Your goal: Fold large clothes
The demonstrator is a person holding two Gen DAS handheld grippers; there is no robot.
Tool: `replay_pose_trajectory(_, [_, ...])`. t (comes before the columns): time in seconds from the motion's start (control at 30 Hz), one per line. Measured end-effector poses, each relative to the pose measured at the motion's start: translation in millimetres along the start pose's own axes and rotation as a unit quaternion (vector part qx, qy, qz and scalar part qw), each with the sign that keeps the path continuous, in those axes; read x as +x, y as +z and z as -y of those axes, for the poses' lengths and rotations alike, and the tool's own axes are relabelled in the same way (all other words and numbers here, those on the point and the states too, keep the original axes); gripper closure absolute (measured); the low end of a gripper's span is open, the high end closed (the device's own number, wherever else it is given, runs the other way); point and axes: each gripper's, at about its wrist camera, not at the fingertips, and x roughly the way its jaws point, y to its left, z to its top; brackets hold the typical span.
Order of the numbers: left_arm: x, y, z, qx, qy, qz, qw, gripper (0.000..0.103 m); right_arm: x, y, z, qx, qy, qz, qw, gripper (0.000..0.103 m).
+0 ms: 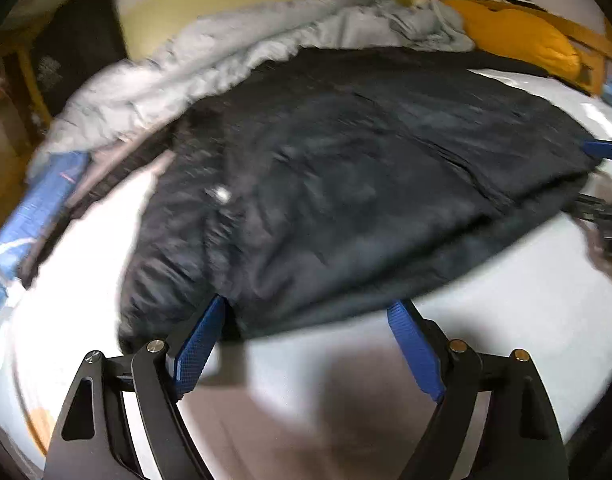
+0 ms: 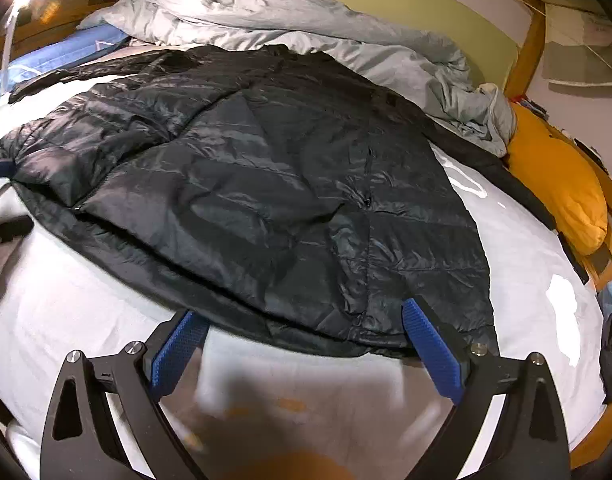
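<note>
a white-sheeted bed (image 2: 86, 312) carries a black puffer jacket (image 2: 266, 184) spread flat, a crumpled grey duvet (image 2: 306, 32) behind it. left gripper (image 1: 308, 304) and right gripper (image 2: 304, 316) stand released at its near hem, grasping nothing.

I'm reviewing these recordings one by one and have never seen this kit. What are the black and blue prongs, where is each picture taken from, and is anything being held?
A person carries a hand-held gripper in each hand, with a fisheye camera looking along its fingers. One picture looks out from the left gripper, the other from the right gripper. The prongs are their jaws. A black puffer jacket lies spread on a white bed sheet, with a rumpled grey duvet behind and an orange pillow beside it. Both jaws stand open at the jacket's near edge, holding nothing.
</note>
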Motion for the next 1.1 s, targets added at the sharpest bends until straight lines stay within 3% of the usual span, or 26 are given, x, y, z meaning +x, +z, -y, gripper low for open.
replay_pose_trajectory(0.07, [7,3,-4,-0.005,0.039,0.012,0.9991,0.041,2,1,6,0.013,-0.013,0.002,1.000,0.019])
replay_pose_trajectory(0.1, [11,3,-9,-0.018,0.055,0.013,0.9982,0.068,3,1,11,0.020,-0.024,0.002,1.000,0.032])
replay_pose_trajectory(0.13, [13,4,-16,-0.037,0.071,0.014,0.9967,0.087,4,1,16,0.030,-0.034,0.004,0.999,0.044])
replay_pose_trajectory(0.17, [15,3,-24,-0.062,0.080,0.020,0.9947,0.088,4,1,23,0.042,-0.042,0.005,0.998,0.051])
replay_pose_trajectory(0.2, [14,2,-34,-0.092,0.074,0.027,0.9927,0.091,5,0,30,0.058,-0.046,0.007,0.997,0.066])
replay_pose_trajectory(0.3, [3,1,-52,-0.147,0.052,0.042,0.9869,0.095,1,-3,52,0.111,-0.022,0.022,0.993,0.097])
replay_pose_trajectory(0.43, [-33,1,-48,-0.145,0.038,0.058,0.9870,0.097,-22,-5,61,0.124,-0.008,0.048,0.991,0.101])
replay_pose_trajectory(0.57, [-67,1,-50,-0.133,0.024,0.040,0.9900,0.097,-60,-4,73,0.142,0.018,0.069,0.987,0.101])
replay_pose_trajectory(0.67, [-81,5,-52,-0.111,0.018,0.018,0.9935,0.097,-81,8,72,0.128,0.021,0.077,0.989,0.101])
replay_pose_trajectory(0.8, [-91,33,-68,-0.098,0.013,0.022,0.9948,0.097,-98,38,71,0.094,0.012,0.098,0.991,0.100])
replay_pose_trajectory(0.97, [-66,86,-87,-0.102,0.004,0.064,0.9928,0.096,-60,88,88,0.102,0.001,0.099,0.990,0.100])
replay_pose_trajectory(1.1, [-7,119,-92,-0.091,-0.004,0.039,0.9950,0.096,2,120,89,0.099,-0.001,0.061,0.993,0.100])
